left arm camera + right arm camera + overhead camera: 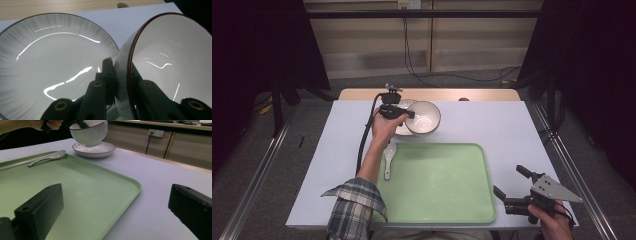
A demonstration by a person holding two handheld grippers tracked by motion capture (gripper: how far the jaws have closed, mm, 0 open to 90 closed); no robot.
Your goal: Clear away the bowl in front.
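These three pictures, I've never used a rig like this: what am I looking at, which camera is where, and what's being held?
A person works at a table with a hand-held two-jaw gripper in each hand. The high view looks down from above; the other two cameras ride on the grippers. The left gripper is clamped on the rim of a white bowl, lifted clear above a plate. The right gripper is open, holding nothing, near the green tray. A white spoon lies across the tray's left edge.
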